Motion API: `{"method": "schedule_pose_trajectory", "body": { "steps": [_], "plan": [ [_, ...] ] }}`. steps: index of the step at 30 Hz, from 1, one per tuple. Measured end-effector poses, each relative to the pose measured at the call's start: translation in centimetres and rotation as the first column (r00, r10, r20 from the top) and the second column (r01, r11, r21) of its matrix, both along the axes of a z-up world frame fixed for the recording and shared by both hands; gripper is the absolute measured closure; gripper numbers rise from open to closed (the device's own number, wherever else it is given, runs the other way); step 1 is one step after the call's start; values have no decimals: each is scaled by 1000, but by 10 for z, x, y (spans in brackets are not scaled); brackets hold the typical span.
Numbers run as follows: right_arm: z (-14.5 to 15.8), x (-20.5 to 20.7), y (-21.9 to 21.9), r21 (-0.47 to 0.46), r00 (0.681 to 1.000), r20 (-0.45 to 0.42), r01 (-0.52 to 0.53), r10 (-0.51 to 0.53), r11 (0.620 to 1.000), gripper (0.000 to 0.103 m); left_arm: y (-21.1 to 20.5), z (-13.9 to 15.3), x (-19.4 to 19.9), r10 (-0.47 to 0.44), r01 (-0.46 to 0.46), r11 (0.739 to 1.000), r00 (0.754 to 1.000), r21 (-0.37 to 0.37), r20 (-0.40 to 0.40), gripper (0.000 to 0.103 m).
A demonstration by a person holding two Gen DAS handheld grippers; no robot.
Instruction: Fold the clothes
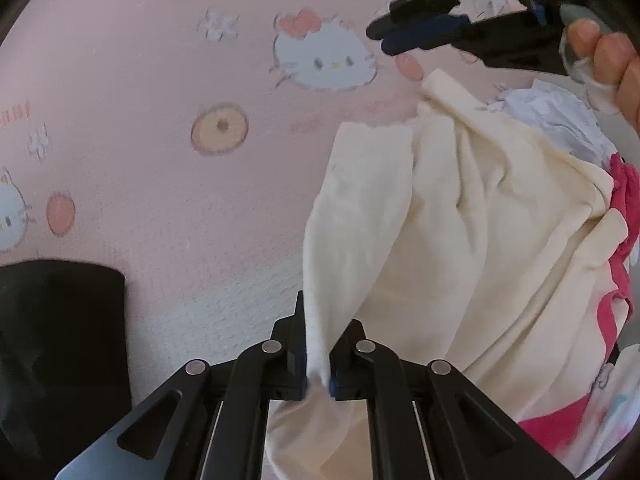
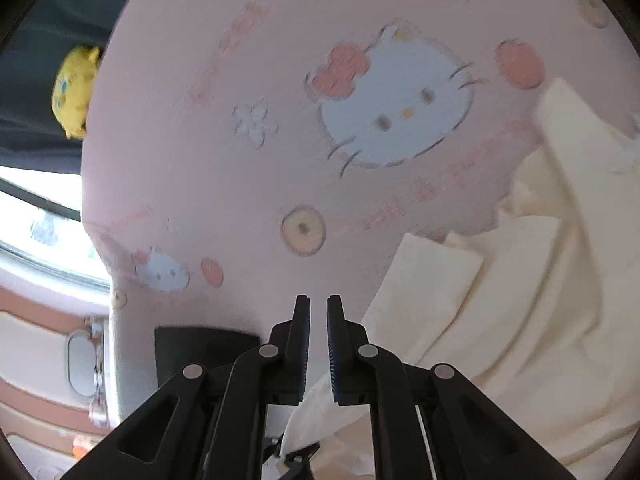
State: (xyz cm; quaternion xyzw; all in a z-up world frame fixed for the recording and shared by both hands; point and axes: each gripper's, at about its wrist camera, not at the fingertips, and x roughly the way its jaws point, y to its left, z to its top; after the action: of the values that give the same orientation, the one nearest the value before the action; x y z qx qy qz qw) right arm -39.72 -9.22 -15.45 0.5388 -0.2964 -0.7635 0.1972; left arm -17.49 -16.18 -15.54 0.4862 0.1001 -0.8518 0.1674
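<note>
On the pink cartoon-print sheet (image 1: 160,184) of what looks like a bed, a cream garment (image 1: 460,240) is spread in loose folds, with a pink-and-white garment (image 1: 620,280) bunched just beside it at the right edge. A fold of the cream cloth is pinched between the closed jaws of the left hand-held gripper (image 1: 318,344), and the fabric is drawn taut from that grip up toward the rest of the piece. The right hand-held gripper (image 2: 318,344) is held almost shut with only a thin slit between its pads, and nothing is seen clamped in it; cream cloth lies below and beside it, and whether it is touched cannot be told. In the left view that same tool is seen at the top right, above the far end of the garment, carried by a hand (image 1: 608,64).

The step in hand is judged to be the laying-out of the cream garment before any fold is made: one edge is secured, the other is not. For the next move, the right jaws would need to be opened and a matching edge or corner taken, so that the cloth can be stretched flat between both grips. Care is called for that only one layer is caught and that the pink-and-white piece is not dragged along.
</note>
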Motion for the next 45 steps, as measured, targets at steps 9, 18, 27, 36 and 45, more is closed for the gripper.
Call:
{"method": "schedule_pose_trajectory", "body": {
  "steps": [9,18,27,36,45],
  "plan": [
    [-40,-12,-4,13,972,233,33,-35,999,46,-12,-6,-4,8,4,986,997,166,-74,98],
    [-75,-23,-38,62,946,323,-36,14,997,46,-13,-7,-7,32,-27,963,999,268,-16,95],
    [-88,-33,-23,143,947,320,-21,-26,989,45,-20,31,6,52,-51,967,999,251,3,36],
    [-87,-40,-16,114,944,330,-29,-10,993,45,-43,26,-10,96,-101,962,995,255,30,36],
    [-103,-54,-18,44,924,382,-12,-5,999,44,-71,-12,-53,90,-106,888,994,448,56,36]
  ]
}}
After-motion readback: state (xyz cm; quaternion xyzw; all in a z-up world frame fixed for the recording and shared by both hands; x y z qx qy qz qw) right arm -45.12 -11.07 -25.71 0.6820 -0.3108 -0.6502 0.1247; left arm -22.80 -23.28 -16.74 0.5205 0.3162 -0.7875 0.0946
